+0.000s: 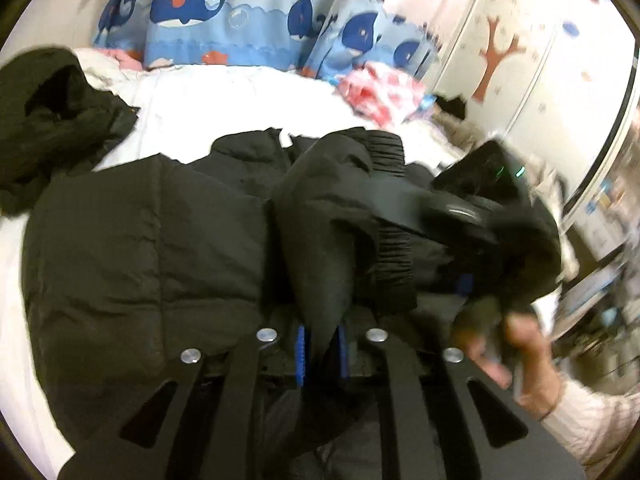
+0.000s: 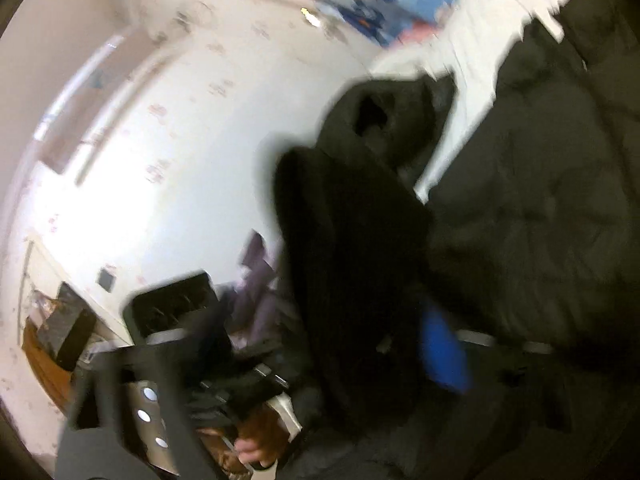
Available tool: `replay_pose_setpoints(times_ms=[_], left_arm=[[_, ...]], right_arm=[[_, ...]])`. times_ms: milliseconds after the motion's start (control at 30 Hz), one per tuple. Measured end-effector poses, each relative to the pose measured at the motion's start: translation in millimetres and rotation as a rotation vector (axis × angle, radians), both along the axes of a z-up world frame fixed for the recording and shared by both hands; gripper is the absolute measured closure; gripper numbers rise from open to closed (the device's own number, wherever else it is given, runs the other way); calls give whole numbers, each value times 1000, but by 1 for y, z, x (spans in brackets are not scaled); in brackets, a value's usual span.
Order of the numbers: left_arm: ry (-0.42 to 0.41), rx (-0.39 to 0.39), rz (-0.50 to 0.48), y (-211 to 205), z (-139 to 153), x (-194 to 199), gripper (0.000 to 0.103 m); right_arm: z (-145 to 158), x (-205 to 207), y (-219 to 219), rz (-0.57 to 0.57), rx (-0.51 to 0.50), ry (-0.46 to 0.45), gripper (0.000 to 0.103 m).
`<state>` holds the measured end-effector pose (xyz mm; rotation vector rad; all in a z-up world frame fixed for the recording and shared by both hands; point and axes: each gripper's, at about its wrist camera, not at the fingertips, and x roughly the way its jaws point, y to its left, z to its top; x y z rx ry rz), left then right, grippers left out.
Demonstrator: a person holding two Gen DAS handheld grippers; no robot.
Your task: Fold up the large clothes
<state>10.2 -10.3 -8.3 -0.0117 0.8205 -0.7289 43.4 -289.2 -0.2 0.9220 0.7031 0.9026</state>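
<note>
A large black padded jacket (image 1: 132, 248) lies spread on the white bed (image 1: 240, 96). Low in the left wrist view, my left gripper (image 1: 322, 340) is shut on a raised fold of the jacket, which shows between its two blue pads. A sleeve with a ribbed cuff (image 1: 390, 232) drapes to the right of it. My right gripper (image 1: 472, 208) sits in the bunched fabric there, held by a person's hand (image 1: 516, 344). The right wrist view is blurred. There the right gripper (image 2: 380, 360) has black jacket fabric (image 2: 352, 240) standing up between its jaws. One blue pad (image 2: 442, 354) presses against the fabric and the other is hidden.
A second dark garment (image 1: 52, 112) lies heaped at the bed's left. A pink-and-white cloth (image 1: 380, 92) sits at the far right of the bed, under a whale-print curtain (image 1: 200, 12). A white wardrobe with a tree sticker (image 1: 500, 60) stands to the right, with cluttered furniture (image 2: 60, 340) below it.
</note>
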Motion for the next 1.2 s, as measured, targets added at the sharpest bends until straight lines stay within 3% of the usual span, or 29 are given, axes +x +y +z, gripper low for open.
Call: replay_pose_setpoints(times_ms=[33, 67, 133, 200, 300, 367, 400, 467, 633, 700, 800, 933, 1100, 1200], left_arm=[[-13, 15, 6, -2, 2, -3, 80], [-12, 13, 7, -1, 5, -6, 75], [-19, 13, 29, 10, 13, -11, 46], [-51, 26, 73, 18, 23, -25, 23], [-56, 7, 108, 42, 31, -43, 21], [-49, -15, 143, 61, 36, -50, 19], [-48, -36, 167, 74, 40, -53, 18], [-48, -67, 204, 93, 49, -59, 16], [-63, -160, 335, 133, 75, -50, 9], [-61, -228, 379, 144, 82, -42, 7], [-26, -303, 397, 145, 81, -26, 7], [18, -309, 382, 120, 68, -3, 7], [77, -262, 356, 78, 38, 29, 7], [113, -237, 364, 58, 22, 47, 7]], right_arm=[[-5, 2, -5, -12, 11, 16, 88], [-7, 2, -9, -22, 16, 22, 93], [-11, 3, -16, -60, 7, 32, 95], [-13, 4, -26, -99, 12, 40, 95], [-3, 1, -36, -145, -37, 1, 95], [20, -9, -36, -164, -105, -75, 95], [41, -18, -35, -174, -149, -151, 95], [63, -22, -31, -173, -207, -218, 96], [153, -9, -38, -165, -333, -310, 96], [191, -9, -50, -203, -398, -351, 96], [224, -11, -84, -278, -492, -362, 96], [214, -12, -149, -361, -542, -271, 96], [142, -4, -212, -401, -624, -88, 96], [93, 1, -247, -428, -582, 3, 96]])
